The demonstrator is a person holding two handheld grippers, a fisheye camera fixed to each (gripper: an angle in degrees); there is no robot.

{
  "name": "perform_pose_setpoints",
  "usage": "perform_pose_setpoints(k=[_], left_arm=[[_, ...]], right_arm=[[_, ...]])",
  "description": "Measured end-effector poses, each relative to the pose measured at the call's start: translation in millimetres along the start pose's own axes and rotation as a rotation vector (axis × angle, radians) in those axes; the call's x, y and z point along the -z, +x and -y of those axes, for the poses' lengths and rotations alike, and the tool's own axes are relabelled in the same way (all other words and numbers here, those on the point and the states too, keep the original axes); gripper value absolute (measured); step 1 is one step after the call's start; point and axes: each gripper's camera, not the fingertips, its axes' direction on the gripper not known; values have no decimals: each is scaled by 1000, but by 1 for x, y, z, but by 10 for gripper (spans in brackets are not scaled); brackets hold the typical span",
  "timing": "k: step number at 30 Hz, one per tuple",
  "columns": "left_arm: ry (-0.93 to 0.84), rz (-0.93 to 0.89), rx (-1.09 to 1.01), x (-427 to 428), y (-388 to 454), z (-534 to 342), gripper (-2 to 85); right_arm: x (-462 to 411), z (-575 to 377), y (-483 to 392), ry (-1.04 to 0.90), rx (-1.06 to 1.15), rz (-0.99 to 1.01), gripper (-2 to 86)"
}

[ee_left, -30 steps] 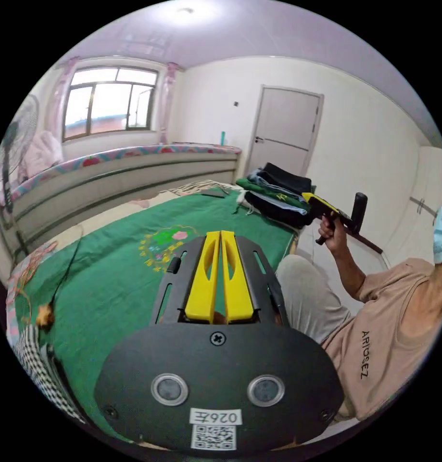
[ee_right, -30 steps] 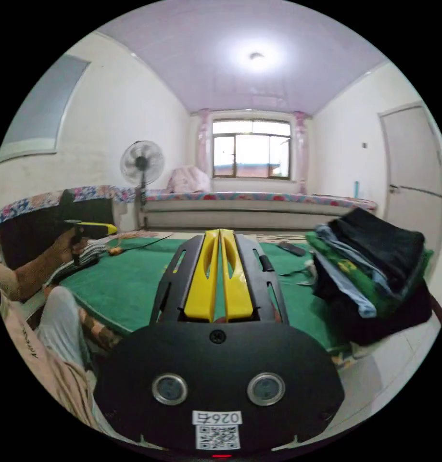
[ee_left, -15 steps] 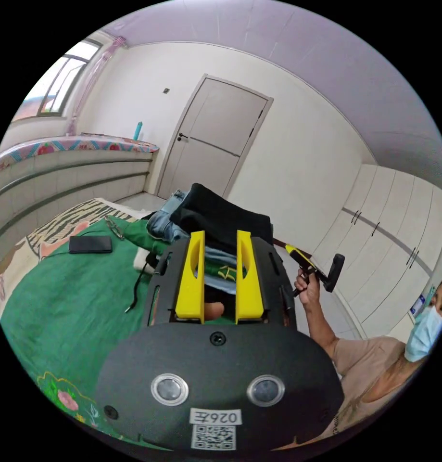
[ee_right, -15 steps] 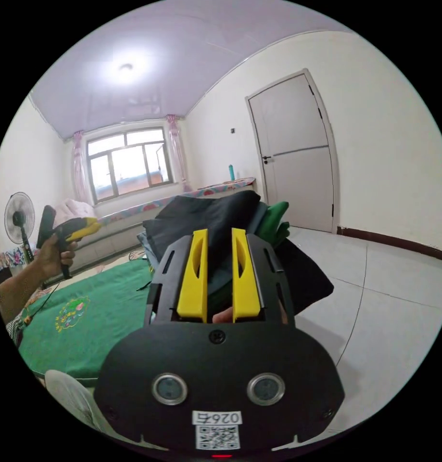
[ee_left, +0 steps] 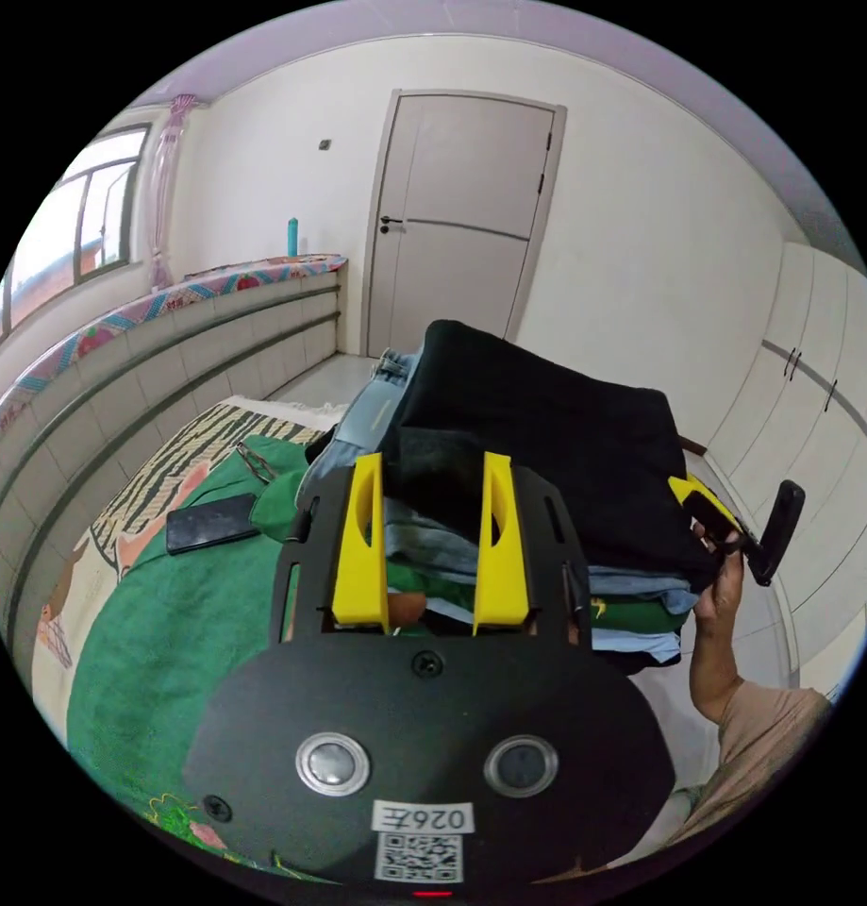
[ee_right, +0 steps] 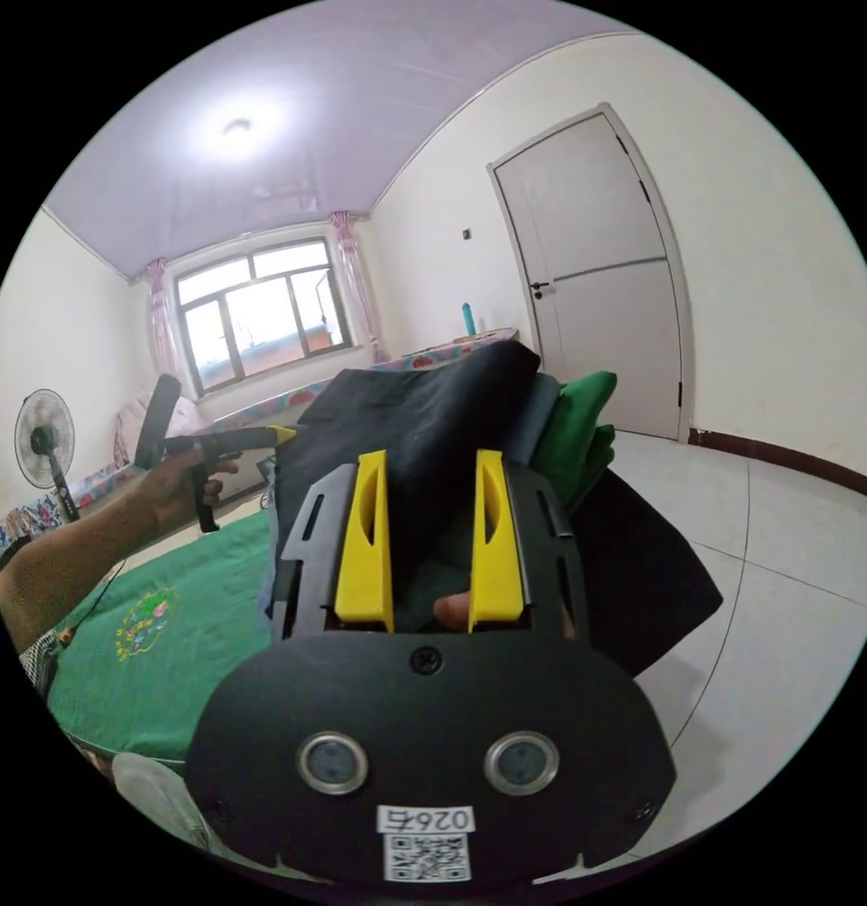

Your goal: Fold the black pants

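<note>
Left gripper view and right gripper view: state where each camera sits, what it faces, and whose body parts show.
Left gripper view: rides behind the left gripper, jaws apart, facing the stacked pile of folded clothes topped by folded black pants, with the closed grey door beyond; the person's hand holds the right gripper.
Right gripper view: rides behind the right gripper, jaws apart, facing the same pile, window behind; the person's forearm shows.
Shared: black pants, door, green embroidered blanket.

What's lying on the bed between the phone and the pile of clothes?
In the left gripper view, a pair of glasses lies between the phone and the clothes pile.
</note>
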Motion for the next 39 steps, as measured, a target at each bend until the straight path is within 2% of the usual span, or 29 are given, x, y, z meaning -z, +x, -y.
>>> perform_pose_setpoints(k=[5, 11, 13, 17, 21, 27, 29, 34, 36, 39], left_arm=[[3, -9, -81, 2, -1, 5, 65], [121, -224, 36, 42, -29, -7, 48], [198, -323, 77, 75, -39, -19, 47], [283, -364, 77, 148, -47, -47, 47], [394, -369, 44, 265, -54, -106, 47], [524, -221, 143, 450, -76, -255, 47], [558, -188, 219, 505, -86, -310, 47], [795, -66, 315, 660, -91, -470, 47], [805, -29, 327, 686, -91, -503, 47], [691, 33, 370, 690, -106, -538, 52]], right_arm=[[5, 9, -14, 54, 39, -33, 18], [30, 28, -59, 171, 64, 77, -5], [41, 35, -80, 198, 84, 121, -7], [81, 46, -150, 238, 200, 195, -8], [121, 49, -230, 230, 362, 268, -8], [127, 27, -389, 86, 544, 558, -8], [119, 9, -459, 6, 584, 724, -7], [93, -32, -577, -173, 533, 1079, -7], [70, -55, -610, -262, 475, 1157, -7], [14, -108, -654, -451, 373, 1185, -4]])
